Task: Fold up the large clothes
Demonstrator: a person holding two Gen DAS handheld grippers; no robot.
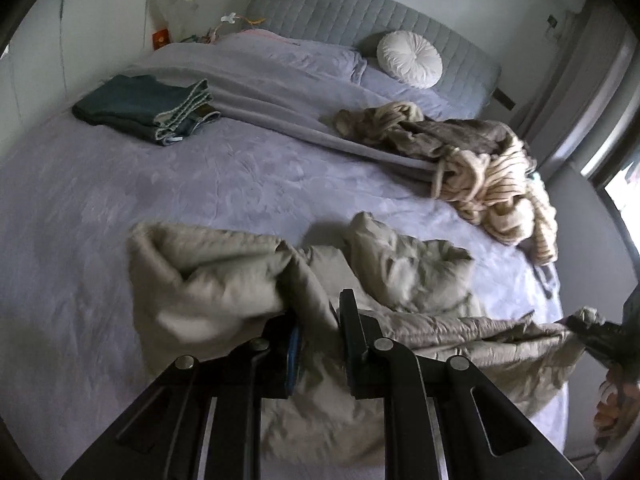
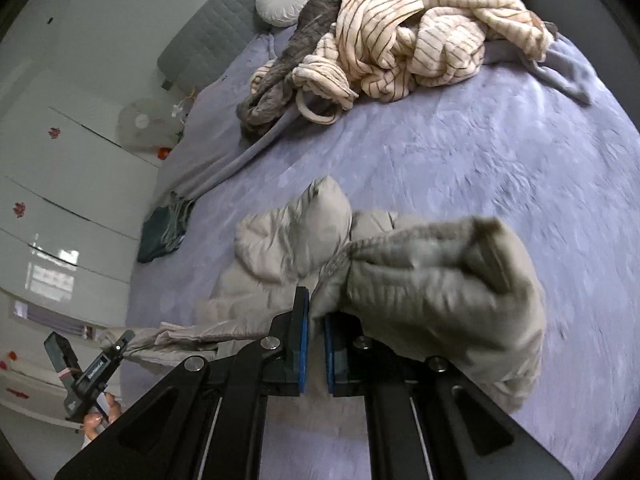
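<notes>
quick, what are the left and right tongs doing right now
Left tongs: shut on the beige quilted puffer jacket.
Right tongs: shut on the same jacket's other end.

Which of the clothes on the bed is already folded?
The dark blue jeans, a flat stack near the far left edge. The striped cream heap is crumpled, and the beige jacket is gripped by both grippers.

Soft, dim daylight comes in from the window (image 1: 618,196) at far right — blown out to white glare. Both views bulge, with black corners. Motion blur smears the beige jacket (image 2: 432,280) and bedspread (image 2: 500,152) — cabinet doors (image 2: 52,264) at left catch reflections.
</notes>
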